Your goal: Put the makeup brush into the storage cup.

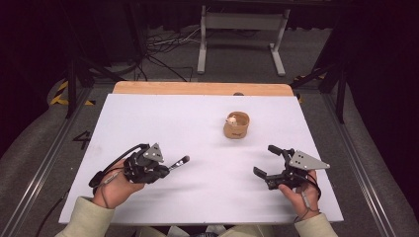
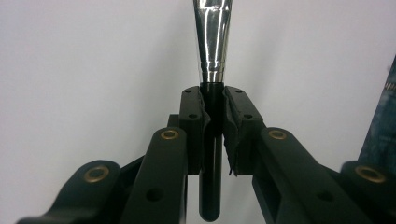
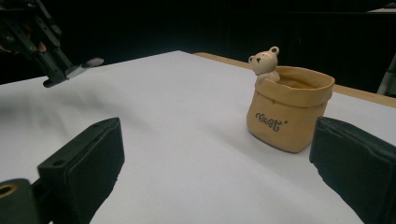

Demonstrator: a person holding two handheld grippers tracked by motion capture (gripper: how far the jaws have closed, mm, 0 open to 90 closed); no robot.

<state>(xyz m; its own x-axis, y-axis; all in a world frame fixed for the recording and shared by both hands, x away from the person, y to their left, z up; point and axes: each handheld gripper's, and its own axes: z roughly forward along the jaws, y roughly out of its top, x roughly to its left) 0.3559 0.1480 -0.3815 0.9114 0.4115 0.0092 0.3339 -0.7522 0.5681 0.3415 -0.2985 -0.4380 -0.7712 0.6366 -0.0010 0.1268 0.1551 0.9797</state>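
Left gripper point(image 1: 168, 168) clamping the black handle of a slim makeup brush with a shiny metal ferrule point(image 1: 179, 162), jaws closed tight on it, brush's long axis running straight out along the jaws, bristle tip pointing toward 2 o'clock across the white table top point(image 1: 163, 123). Right gripper point(image 1: 264, 160) hovering low over the table at 4 o'clock, jaws spread wide and holding nothing. Tan ceramic sack-shaped pot with a small bear figure at its rim point(image 1: 236, 125) standing upright at 1 o'clock from the brush tip, well apart, lying nearer the right gripper, though the brush-bearing left probably being the one to travel there.
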